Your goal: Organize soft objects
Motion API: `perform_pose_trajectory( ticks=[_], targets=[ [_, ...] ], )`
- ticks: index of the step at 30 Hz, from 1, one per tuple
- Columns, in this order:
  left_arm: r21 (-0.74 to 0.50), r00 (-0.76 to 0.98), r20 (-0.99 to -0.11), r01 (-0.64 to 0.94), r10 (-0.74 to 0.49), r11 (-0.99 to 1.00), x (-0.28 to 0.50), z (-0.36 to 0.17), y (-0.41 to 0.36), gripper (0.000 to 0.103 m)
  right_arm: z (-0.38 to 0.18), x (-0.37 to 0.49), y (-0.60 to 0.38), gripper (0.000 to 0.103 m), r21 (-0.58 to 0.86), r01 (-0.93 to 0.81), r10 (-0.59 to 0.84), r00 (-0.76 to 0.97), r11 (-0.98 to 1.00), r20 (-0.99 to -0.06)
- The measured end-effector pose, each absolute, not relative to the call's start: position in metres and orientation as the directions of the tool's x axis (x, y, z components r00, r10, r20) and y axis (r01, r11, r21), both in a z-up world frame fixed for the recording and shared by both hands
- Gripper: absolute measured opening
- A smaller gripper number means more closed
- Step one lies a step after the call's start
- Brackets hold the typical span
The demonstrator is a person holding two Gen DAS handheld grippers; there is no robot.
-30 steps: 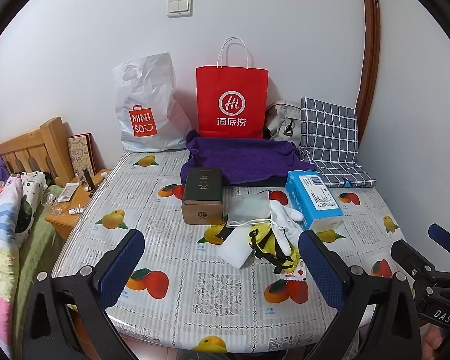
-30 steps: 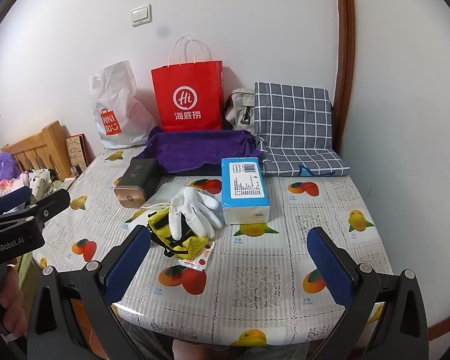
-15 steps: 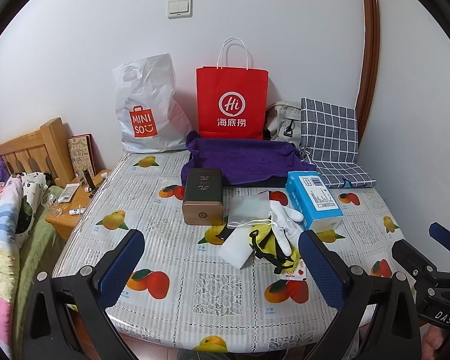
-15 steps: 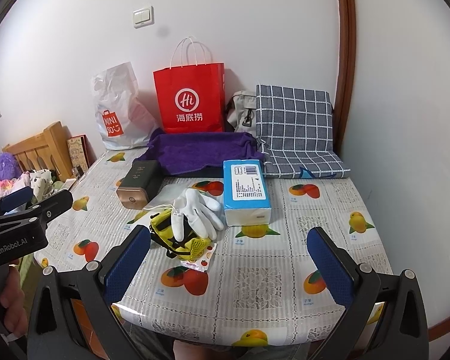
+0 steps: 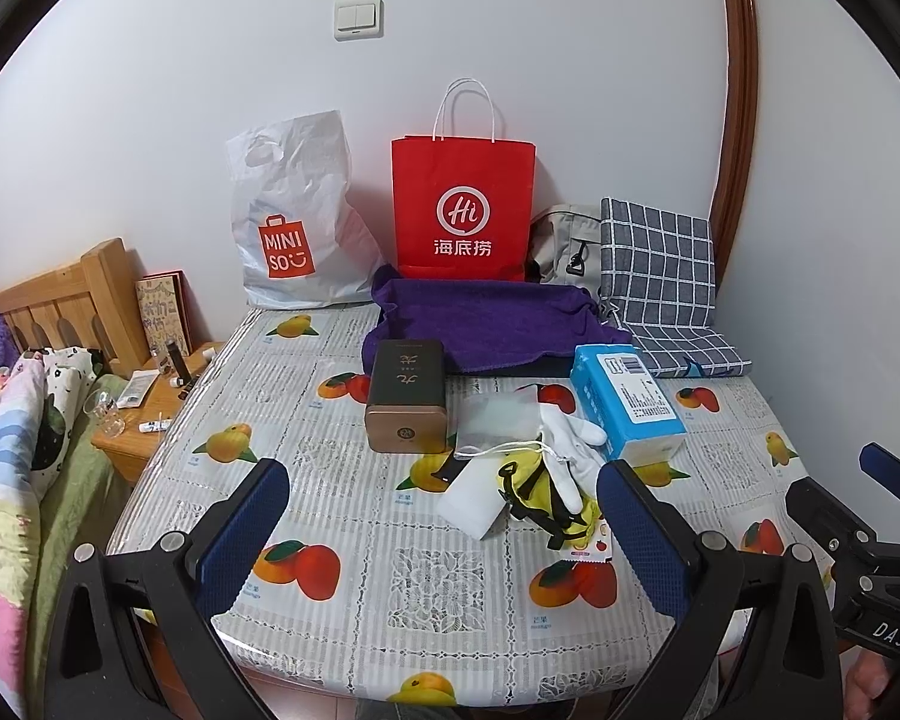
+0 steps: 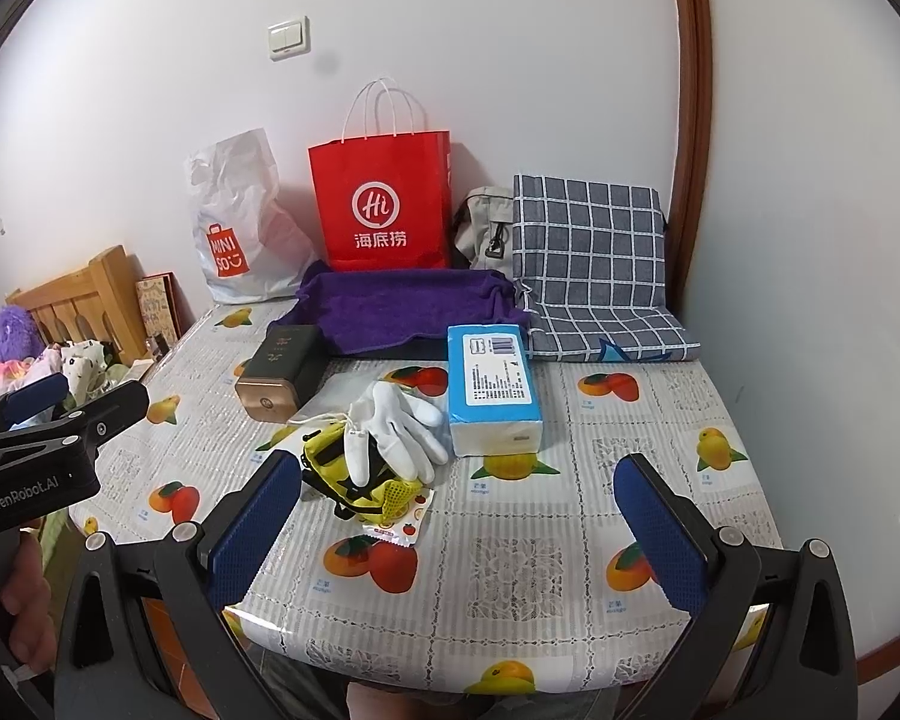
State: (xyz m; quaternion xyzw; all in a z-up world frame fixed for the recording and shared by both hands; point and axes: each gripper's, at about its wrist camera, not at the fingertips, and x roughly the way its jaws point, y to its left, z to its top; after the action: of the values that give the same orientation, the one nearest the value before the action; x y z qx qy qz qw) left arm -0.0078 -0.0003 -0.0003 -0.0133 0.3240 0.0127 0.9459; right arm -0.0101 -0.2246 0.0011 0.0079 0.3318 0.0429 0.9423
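A pair of white gloves (image 6: 399, 423) lies over a yellow mesh bag (image 6: 360, 480) in the middle of the fruit-print table (image 6: 510, 588). In the left wrist view the gloves (image 5: 570, 450) touch a white drawstring pouch (image 5: 498, 417) and a white flat packet (image 5: 473, 501). A blue tissue pack (image 6: 492, 390) sits just right of the gloves. A purple towel (image 5: 486, 318) is spread at the back. My left gripper (image 5: 438, 498) and right gripper (image 6: 459, 480) both hover open over the near table edge, holding nothing.
A dark box (image 5: 407, 396) stands left of the pouch. Against the wall are a red paper bag (image 5: 463, 210), a white plastic bag (image 5: 294, 222), a grey backpack (image 5: 561, 243) and a checked cushion (image 5: 660, 264). A bed and a nightstand (image 5: 144, 408) lie to the left.
The right gripper's view has shifted slightly, so the table sits a little lower in it. The left gripper is nearly still. Nothing on the table has moved.
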Motion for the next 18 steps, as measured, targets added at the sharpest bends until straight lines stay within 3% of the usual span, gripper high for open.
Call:
perform_pose_trajectory(
  ticks=[18],
  targets=[
    [-0.016,0.792,-0.611,-0.034,0.017,0.999,-0.0084,-0.0002,-0.0002,0.103,0.0011,-0.012,-0.2237,0.103,0.042,-0.076,0.086,0.779,0.996,-0.621]
  ],
)
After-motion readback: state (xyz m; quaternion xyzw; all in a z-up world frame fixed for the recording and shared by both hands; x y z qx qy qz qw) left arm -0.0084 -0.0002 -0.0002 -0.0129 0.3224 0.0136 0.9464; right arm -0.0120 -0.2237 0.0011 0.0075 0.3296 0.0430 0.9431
